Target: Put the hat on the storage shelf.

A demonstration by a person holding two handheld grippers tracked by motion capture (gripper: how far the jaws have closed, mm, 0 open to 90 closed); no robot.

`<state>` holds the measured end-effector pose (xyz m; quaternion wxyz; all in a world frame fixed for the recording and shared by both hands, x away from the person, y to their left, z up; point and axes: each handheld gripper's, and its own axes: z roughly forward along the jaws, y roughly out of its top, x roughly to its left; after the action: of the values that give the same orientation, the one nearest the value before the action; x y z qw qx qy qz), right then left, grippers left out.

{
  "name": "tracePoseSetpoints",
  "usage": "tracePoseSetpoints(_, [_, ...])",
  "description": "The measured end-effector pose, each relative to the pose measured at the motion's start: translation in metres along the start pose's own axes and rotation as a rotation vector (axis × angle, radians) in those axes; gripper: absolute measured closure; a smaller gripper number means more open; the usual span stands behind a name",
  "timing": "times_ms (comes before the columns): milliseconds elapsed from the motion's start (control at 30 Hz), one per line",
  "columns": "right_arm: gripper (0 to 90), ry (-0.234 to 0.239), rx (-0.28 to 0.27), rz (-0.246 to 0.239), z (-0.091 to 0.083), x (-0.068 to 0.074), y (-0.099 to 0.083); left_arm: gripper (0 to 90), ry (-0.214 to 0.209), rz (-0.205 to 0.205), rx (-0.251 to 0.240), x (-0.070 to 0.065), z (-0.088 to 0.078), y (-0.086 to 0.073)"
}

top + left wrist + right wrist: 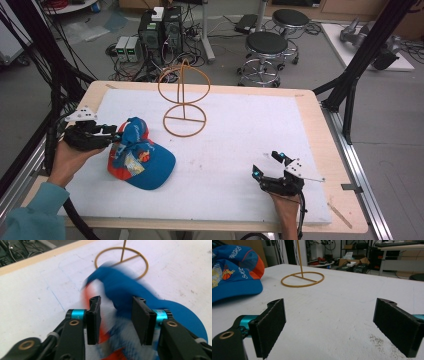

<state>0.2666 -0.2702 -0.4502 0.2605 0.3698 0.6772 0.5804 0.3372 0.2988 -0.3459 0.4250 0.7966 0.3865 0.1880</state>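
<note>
A blue and orange cap (140, 160) lies on the white mat (240, 145) at the left, brim toward the front. My left gripper (114, 134) sits at the cap's left side. In the left gripper view its jaws (116, 307) stand apart over the blurred cap (125, 287), with cloth in the gap and no pad pressing on it. A gold wire stand (184, 95) with a ring base rises behind the cap. My right gripper (266, 164) rests at the front right, its jaws (329, 320) wide open over bare mat. The cap (234, 272) and stand (302, 278) lie beyond them.
The mat covers a wooden table (320, 150) with black frame posts at both sides. Behind the table are computer towers (160, 30) and two stools (267, 47) on the floor. Bare mat stretches between the cap and the right gripper.
</note>
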Motion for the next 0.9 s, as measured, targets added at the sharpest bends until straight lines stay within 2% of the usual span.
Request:
tracePoseSetpoints(100, [9.9,0.000,0.000,0.000,0.000,0.000,0.000,45.7,0.006,0.009,-0.028,0.000,-0.003,-0.001])
tracePoseSetpoints(200, [9.9,0.002,-0.002,-0.006,0.000,0.000,0.000,26.5,-0.004,0.023,-0.061,-0.001,-0.003,-0.003])
tracePoseSetpoints(267, [9.9,0.002,-0.002,-0.006,0.000,0.000,0.000,20.3,-0.006,0.037,-0.076,-0.002,-0.002,-0.004])
tracePoseSetpoints(333, [9.9,0.001,-0.001,-0.007,0.000,0.000,0.000,15.3,-0.032,0.050,-0.080,-0.002,-0.002,-0.005])
tracePoseSetpoints(467, [9.9,0.000,-0.001,-0.008,0.000,0.000,0.000,10.9,-0.061,0.075,-0.088,-0.006,0.001,-0.005])
tracePoseSetpoints(567, [9.9,0.000,0.000,-0.008,0.000,0.000,0.000,10.6,-0.096,0.133,-0.072,-0.010,0.007,-0.007])
tracePoseSetpoints(667, [9.9,0.002,0.003,-0.001,0.000,0.001,0.000,10.5,-0.140,0.163,-0.059,-0.016,0.016,-0.011])
tracePoseSetpoints(800, [9.9,0.001,0.003,-0.001,0.000,0.001,0.000,10.6,-0.168,0.173,-0.055,-0.022,0.026,-0.016])
tracePoseSetpoints(900, [9.9,0.002,0.003,-0.002,0.000,0.001,0.000,10.5,-0.169,0.188,-0.026,-0.027,0.032,-0.019])
